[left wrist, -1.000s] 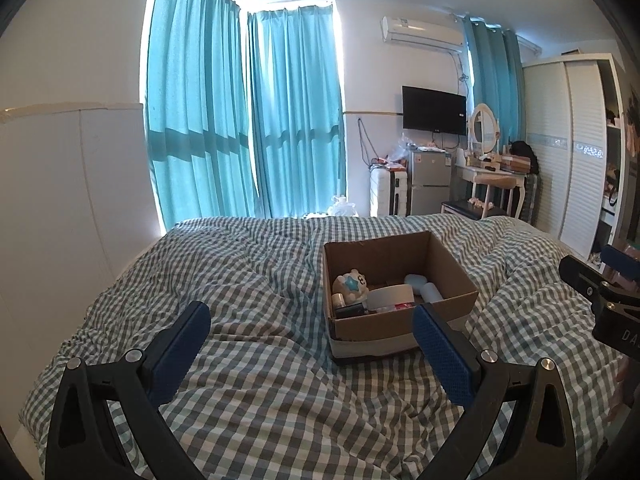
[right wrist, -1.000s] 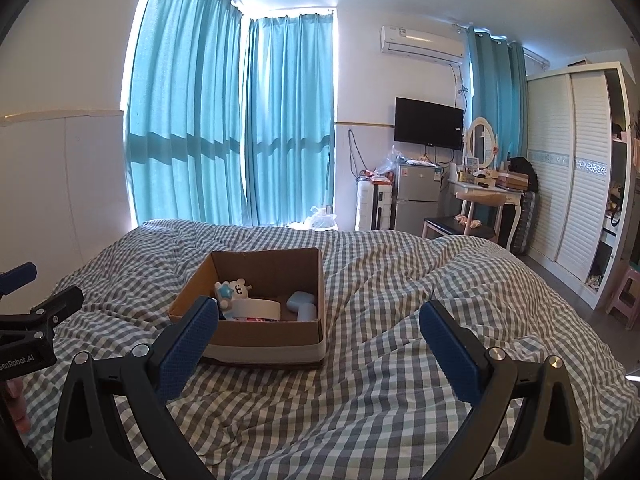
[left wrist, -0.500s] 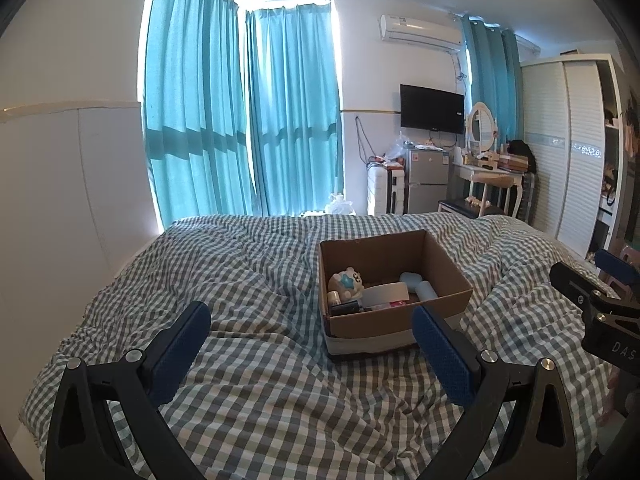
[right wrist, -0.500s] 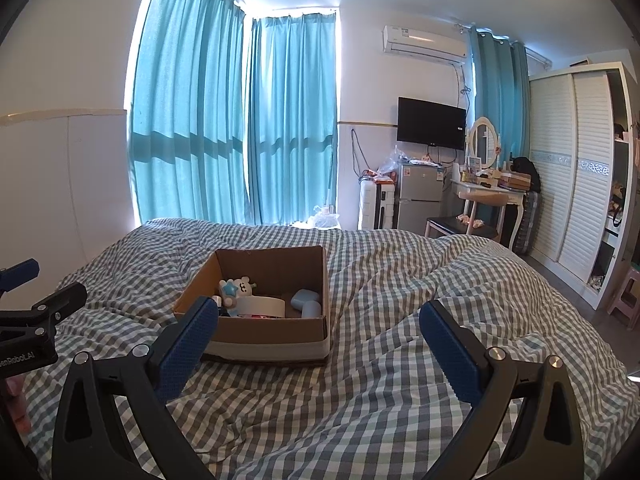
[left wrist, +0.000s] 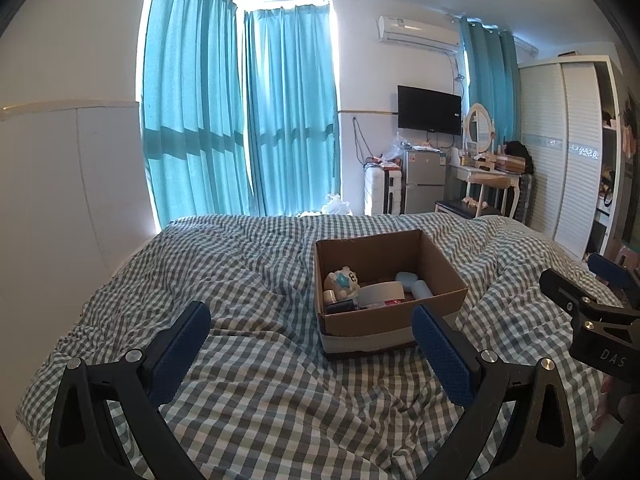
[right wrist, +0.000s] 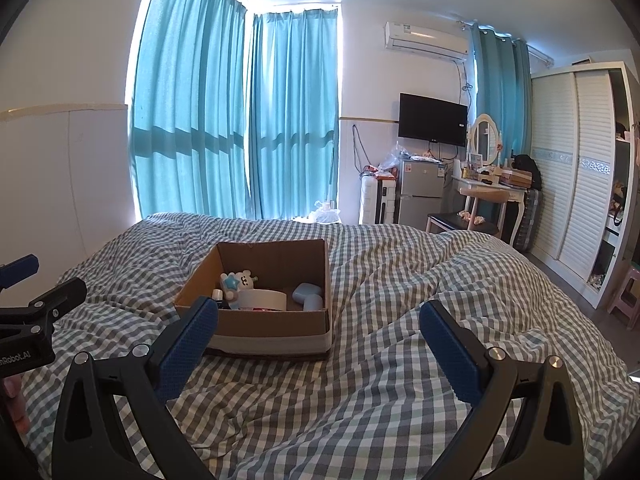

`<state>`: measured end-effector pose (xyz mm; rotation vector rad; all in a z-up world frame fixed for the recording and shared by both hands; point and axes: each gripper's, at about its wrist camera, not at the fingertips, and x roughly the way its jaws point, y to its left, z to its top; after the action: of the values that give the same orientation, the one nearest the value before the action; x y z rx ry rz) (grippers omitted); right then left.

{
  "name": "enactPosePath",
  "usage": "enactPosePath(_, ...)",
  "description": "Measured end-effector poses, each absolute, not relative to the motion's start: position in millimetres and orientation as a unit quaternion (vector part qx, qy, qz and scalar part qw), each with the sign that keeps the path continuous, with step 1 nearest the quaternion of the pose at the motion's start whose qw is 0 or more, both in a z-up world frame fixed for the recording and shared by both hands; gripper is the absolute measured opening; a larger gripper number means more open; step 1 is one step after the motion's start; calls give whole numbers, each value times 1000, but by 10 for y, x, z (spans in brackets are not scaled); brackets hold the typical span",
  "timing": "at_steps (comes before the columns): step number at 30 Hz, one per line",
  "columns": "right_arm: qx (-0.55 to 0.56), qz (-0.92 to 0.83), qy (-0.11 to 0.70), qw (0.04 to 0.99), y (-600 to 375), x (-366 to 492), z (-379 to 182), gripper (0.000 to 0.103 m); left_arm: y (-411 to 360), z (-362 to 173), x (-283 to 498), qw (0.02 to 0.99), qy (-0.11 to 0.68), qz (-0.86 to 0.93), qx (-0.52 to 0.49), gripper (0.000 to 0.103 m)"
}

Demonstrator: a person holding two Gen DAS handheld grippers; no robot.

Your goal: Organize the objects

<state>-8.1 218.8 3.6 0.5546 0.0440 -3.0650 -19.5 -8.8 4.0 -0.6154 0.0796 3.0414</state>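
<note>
The left gripper hung over the checked duvet with its jaws spread wide and empty. At one o'clock from it sat one cardboard box, light and stiff-walled by the look of it; its rim seemed the best purchase.

Inside lay one plush toy, soft and easy to pinch at the body; one white tape roll, rigid, probably best taken across its wall; and two pale blue pieces, smooth and perhaps slippery. Small dark items beside the toy were too unclear to count.

The right gripper, also agape and empty, had the box at eleven o'clock.
</note>
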Motion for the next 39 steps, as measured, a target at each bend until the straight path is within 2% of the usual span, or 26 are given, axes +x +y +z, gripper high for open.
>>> enactPosePath(39,193,-981,26,15,2112,-105,-65,101,-53,48,-137,15,33,979,-201,103)
